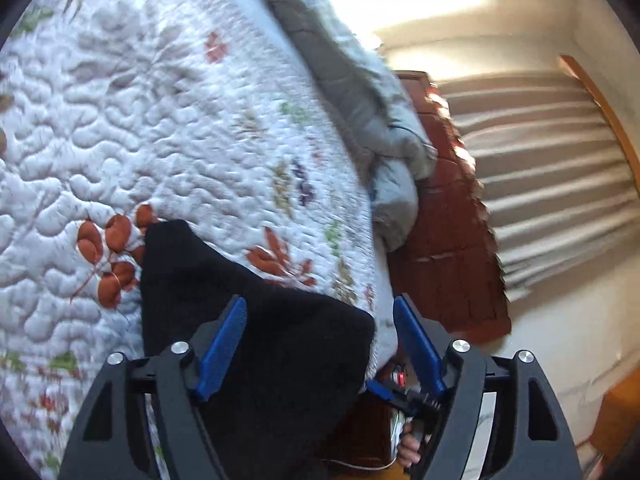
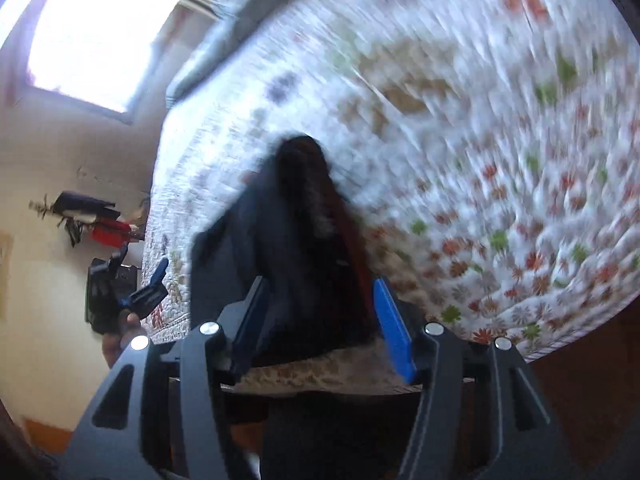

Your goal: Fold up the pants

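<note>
The black pants point(image 1: 256, 320) lie on the quilted floral bedspread point(image 1: 168, 120), near the bed's edge, partly hanging over it. My left gripper point(image 1: 320, 312) is open, its blue fingers point(image 1: 224, 344) standing on either side of the black cloth, not closed on it. In the blurred right wrist view the pants point(image 2: 304, 240) are a dark bunched heap on the bedspread point(image 2: 480, 140). My right gripper point(image 2: 320, 304) is open around the heap's near end. The other gripper point(image 2: 140, 292) shows at the left, in a hand.
A grey duvet point(image 1: 360, 100) is bunched along the bed's far side. Beside the bed are a red tiled floor point(image 1: 452, 240), a pale curtain point(image 1: 552, 160) and a bright window point(image 2: 96, 24). Dark and red items point(image 2: 96, 220) hang on the wall.
</note>
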The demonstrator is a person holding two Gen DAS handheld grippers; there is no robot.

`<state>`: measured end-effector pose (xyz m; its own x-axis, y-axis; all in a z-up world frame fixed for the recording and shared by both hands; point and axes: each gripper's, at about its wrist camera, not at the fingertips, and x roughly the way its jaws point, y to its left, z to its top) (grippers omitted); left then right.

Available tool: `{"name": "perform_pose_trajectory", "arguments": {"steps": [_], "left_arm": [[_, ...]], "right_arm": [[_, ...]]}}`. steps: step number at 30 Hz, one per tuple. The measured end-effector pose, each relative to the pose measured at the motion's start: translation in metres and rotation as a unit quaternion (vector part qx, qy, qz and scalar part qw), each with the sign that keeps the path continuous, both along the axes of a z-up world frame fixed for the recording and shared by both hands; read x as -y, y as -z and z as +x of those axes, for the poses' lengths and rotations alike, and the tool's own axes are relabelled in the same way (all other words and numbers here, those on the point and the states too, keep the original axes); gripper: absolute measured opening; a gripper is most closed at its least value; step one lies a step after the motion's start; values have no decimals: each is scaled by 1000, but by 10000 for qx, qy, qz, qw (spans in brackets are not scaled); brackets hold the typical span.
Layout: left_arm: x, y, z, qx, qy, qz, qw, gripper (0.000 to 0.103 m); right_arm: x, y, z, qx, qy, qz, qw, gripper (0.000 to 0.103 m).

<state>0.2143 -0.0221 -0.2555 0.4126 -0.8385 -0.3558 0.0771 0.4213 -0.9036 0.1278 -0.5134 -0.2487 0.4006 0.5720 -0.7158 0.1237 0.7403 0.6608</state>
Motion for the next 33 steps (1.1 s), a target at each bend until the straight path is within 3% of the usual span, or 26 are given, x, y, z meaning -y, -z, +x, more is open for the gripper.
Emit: {"name": "perform_pose_trajectory", "arguments": {"steps": [2,5,6,8,10,11,12,14,16,18,20,23,28,33], "left_arm": [[5,-10,-27,177,207,-160,9995,80],[22,1,-62,72,526,-181,9984,80],[30,8,-71,46,665,-63,9978,79],[41,25,-83,-127,776,280,9965,78],[44,54,-90,-568,807,479,9940,72],[44,69,-95,-783,790,469,9927,66],[43,74,-98,-790,795,426,9928,64],[40,73,-101,-733,799,401,9933,63],[35,70,-99,-782,814,299,9932,64],[32,67,-97,-738,865,278,9931,67],[31,68,-96,-714,878,282,9932,67],[25,58,-94,-647,879,220,9938,69],[11,10,-57,110,673,-7,9977,80],[0,26,12,-107,354,-158,9992,81]], "right_arm": [[-14,-12,-6,239,-258,389,9986,55],[-47,5,-3,52,-662,615,9959,55],[-55,10,2,-18,-700,575,9959,59],[-58,35,6,-186,-716,527,9959,57],[-53,53,6,-307,-627,541,9961,32],[-44,67,4,-504,-443,649,9956,9],[-36,76,4,-684,-324,698,9947,0],[-31,79,2,-750,-353,814,9932,0],[-34,60,2,-696,-577,542,9944,9],[-37,32,9,-388,-727,440,9956,43],[-41,-2,26,140,-770,288,9965,48],[-42,-18,63,378,-653,472,9960,52],[-31,25,111,-22,-447,899,9949,49],[-15,59,115,-317,-237,1092,9932,23]]}}
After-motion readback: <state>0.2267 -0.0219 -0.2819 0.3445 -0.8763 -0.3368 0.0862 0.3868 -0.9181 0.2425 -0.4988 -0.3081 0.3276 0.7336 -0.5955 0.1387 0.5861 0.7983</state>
